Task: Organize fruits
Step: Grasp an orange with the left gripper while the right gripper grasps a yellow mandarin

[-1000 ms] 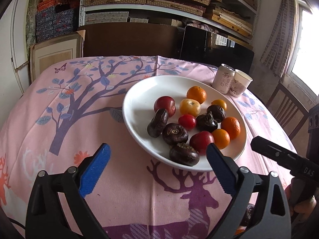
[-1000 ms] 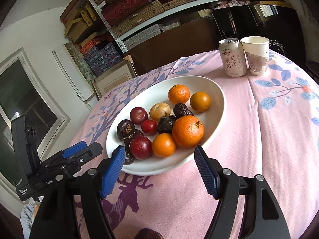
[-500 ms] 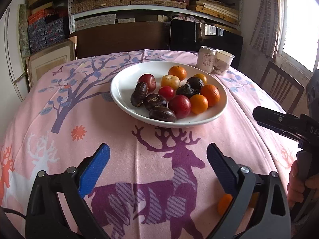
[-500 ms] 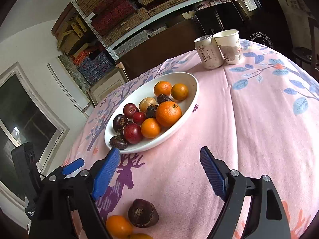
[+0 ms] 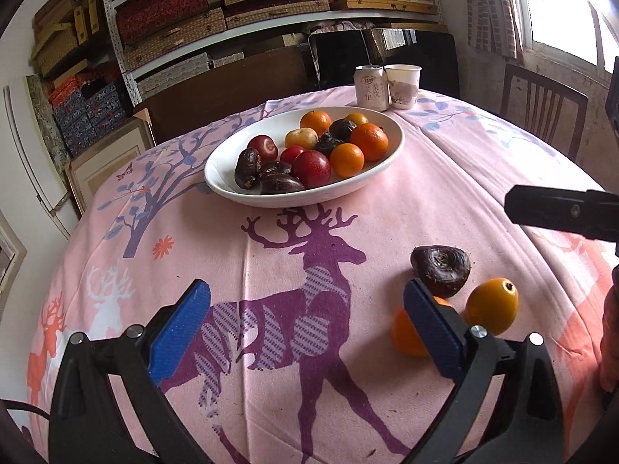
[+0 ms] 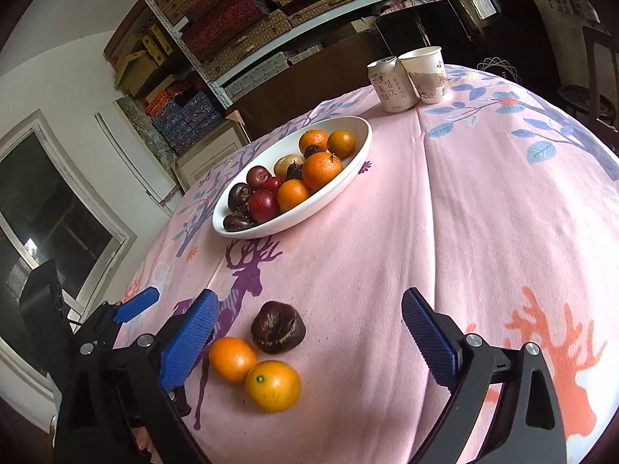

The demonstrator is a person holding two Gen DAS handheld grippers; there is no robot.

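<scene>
The white bowl [image 6: 350,185] of fruit sat far across the pink tablecloth [image 6: 483,212], with a can [image 6: 390,85] and paper cup [image 6: 427,73] touching each other near the cloth's far edge. Bare cloth lay between the bowl and me. Three loose fruits clustered on the near cloth: a dark chestnut [image 6: 277,326], an orange [image 6: 232,359] and a yellow-orange fruit [image 6: 272,386], touching one another. My right gripper [image 6: 305,332] hovered over them, jaws spread wide, empty. My left gripper [image 5: 305,323] hung just beside the cluster, likewise spread and holding nothing.
</scene>
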